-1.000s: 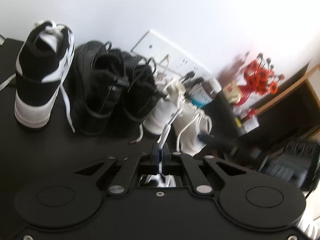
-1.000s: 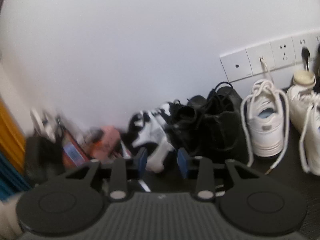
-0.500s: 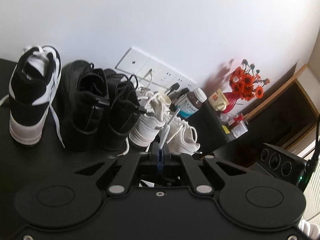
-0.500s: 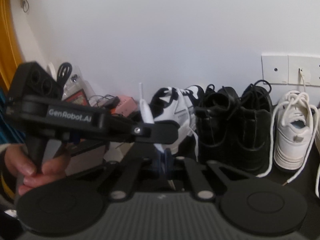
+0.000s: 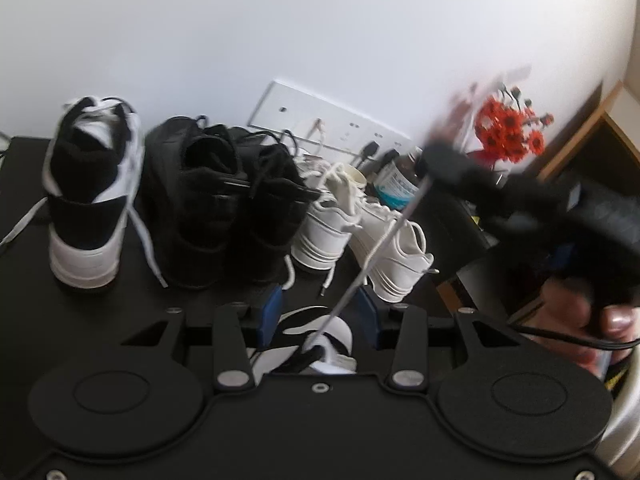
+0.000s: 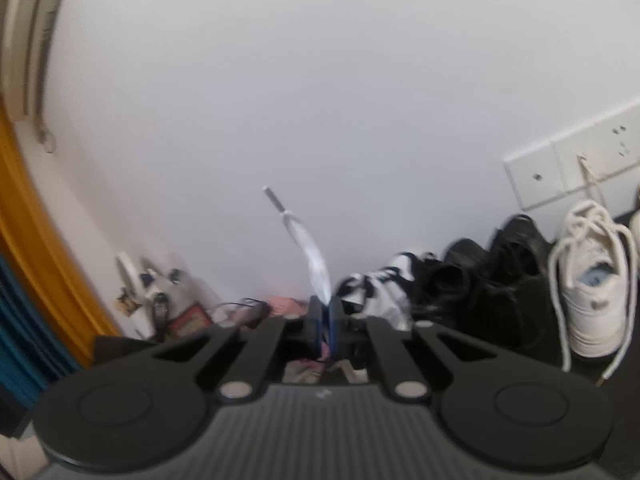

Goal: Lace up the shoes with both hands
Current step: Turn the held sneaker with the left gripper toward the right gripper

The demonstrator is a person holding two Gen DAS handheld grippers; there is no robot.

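We take the white lace (image 5: 376, 248) for a light, limp flat ribbon that sags wherever it is slack and slides readily through a loose pinch. Its stiff tip (image 6: 271, 193) looks like the only part rigid enough to aim at an eyelet, so we would grip just behind that tip. The lace runs taut from the shoe (image 5: 320, 336), a black-and-white one lying directly below the left tongs (image 5: 318, 312) between their fingers, up and away to the right toward the right tongs (image 5: 444, 160). The left tongs stand wide apart with nothing between their blue pads (image 5: 269, 312); the lace passes through the gap without touching either. In their own view the right tongs (image 6: 326, 320) are pressed together on the lace, whose free end stands up ahead of the pads and curls left. How many eyelets are threaded we cannot tell, since the shoe is mostly hidden. Beyond the left tongs, well apart, a row of other shoes (image 5: 216, 204) stands by the wall.
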